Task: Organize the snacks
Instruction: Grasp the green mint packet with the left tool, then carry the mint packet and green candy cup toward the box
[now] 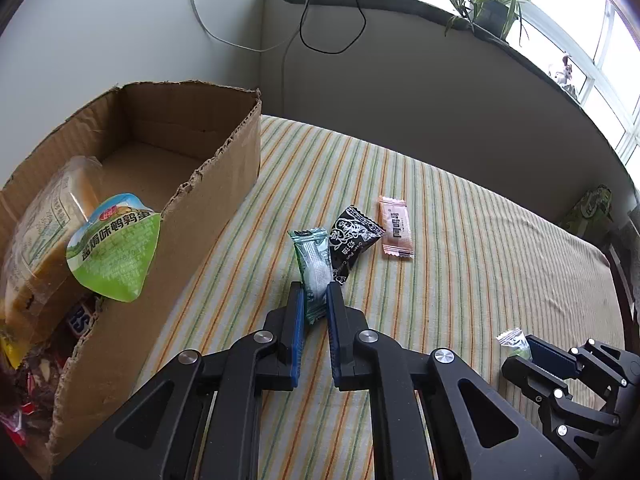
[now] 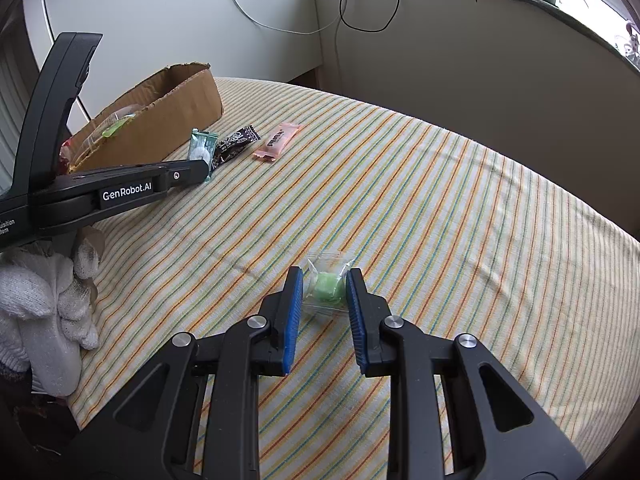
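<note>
The left tongs [image 1: 315,300] have their blue pads on either side of a green snack packet [image 1: 314,270], pressed against its lower half so that they pinch it. The packet lies on the striped cloth of the table [image 1: 460,260], just beside the cardboard box [image 1: 224,200]. Touching its right edge is a black packet [image 1: 352,240] with white print, and a little beyond that, apart from it, lies a pink packet [image 1: 396,227].

The box stands at the left of the table, its rim torn and ragged. Its near end holds snacks: a green-lidded cup [image 1: 114,248] with Chinese writing, a clear bag of cake [image 1: 44,236] behind it, and red and yellow wrappers below.

The right tongs [image 2: 323,292] are spread, one pad on each side of a small clear packet with a green candy [image 2: 326,285] inside. The packet rests flat on the cloth, well apart from the three packets near the box. The pads stand close to its edges; whether they touch it I cannot tell.

In the right wrist view a white-gloved hand [image 2: 44,300] grips the handle of the left tool.

A potted plant [image 1: 490,4] sits on the window ledge, and cables hang down the wall.
</note>
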`<state>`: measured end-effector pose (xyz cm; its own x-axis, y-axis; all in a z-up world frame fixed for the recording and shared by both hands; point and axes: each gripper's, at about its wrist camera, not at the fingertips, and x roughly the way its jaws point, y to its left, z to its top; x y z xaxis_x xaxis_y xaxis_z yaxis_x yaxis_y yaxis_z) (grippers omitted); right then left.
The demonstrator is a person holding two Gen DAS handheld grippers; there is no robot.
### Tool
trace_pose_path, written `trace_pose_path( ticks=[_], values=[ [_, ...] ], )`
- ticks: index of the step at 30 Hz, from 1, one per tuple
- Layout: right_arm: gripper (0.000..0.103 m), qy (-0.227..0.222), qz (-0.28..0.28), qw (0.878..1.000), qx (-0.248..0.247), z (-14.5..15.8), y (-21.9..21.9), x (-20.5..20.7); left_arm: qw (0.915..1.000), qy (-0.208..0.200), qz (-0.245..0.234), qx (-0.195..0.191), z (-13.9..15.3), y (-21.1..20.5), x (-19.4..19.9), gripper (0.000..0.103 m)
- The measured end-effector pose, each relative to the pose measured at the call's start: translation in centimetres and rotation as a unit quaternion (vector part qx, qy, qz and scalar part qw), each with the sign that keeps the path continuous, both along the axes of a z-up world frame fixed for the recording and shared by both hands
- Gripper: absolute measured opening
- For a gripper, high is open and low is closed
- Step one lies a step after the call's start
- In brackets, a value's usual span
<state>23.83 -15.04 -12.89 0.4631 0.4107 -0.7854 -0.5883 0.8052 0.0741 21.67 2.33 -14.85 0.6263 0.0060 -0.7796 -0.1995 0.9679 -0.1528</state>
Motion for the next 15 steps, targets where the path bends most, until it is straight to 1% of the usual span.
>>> trace_pose_path(
  ticks=[4,6,10,15],
  values=[
    [0.023,0.001,0.0,1.0,0.001,0.0,0.0,0.0,0.9997,0.002,-0.022,0.01,-0.1,-0.8,0.5,0.006],
    [0.023,0.002,0.0,1.0,0.003,0.0,-0.1,0.0,0.9996,0.002,-0.022,0.017,-0.1,-1.1,0.8,0.006],
    [0.023,0.004,0.001,1.0,0.005,0.0,-0.1,0.0,0.9998,0.005,-0.015,0.013,0.0,-1.0,1.7,0.006],
    [0.023,0.006,0.002,1.0,0.01,0.0,-0.2,0.1,0.9997,0.001,-0.014,0.02,0.0,-1.3,2.5,0.006]
  ],
)
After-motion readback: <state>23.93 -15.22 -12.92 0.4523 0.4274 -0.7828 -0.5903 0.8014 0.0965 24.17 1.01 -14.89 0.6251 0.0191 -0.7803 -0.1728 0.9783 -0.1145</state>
